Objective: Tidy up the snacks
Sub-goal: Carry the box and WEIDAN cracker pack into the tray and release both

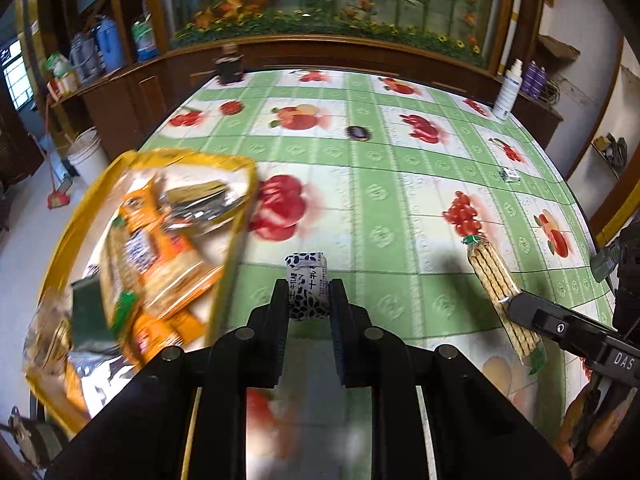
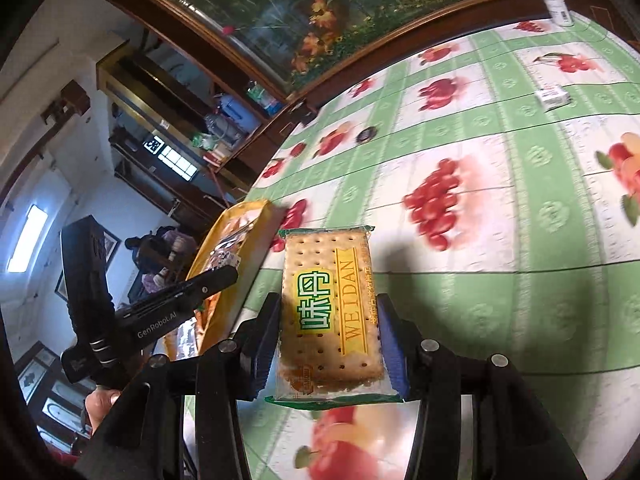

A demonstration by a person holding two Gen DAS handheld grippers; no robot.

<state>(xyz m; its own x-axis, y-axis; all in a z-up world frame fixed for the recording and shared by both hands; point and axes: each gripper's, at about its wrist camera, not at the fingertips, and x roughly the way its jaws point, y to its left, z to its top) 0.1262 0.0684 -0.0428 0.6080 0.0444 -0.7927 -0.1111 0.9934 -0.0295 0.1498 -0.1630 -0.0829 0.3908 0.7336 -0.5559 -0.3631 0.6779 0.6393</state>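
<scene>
A small black-and-white wrapped snack (image 1: 306,268) hangs above the fruit-print tablecloth (image 1: 380,200), and my left gripper (image 1: 308,296) is shut on it. Left of it sits a yellow-rimmed tray (image 1: 192,156) holding several orange and silver snack packs, blurred. My right gripper (image 2: 328,308) is shut on a flat cracker pack (image 2: 320,280) printed WEIDAN, held over the table. In the left wrist view that pack (image 1: 492,276) shows edge-on at the right. In the right wrist view the left gripper (image 2: 216,280) is near the tray's rim (image 2: 256,236).
At the table's far right stands a white bottle (image 1: 506,92), with a small box (image 1: 510,175) nearer. A dark round item (image 1: 358,133) lies mid-table and a dark jar (image 1: 230,66) at the back. A wooden cabinet runs behind. A white bucket (image 1: 86,156) stands on the floor.
</scene>
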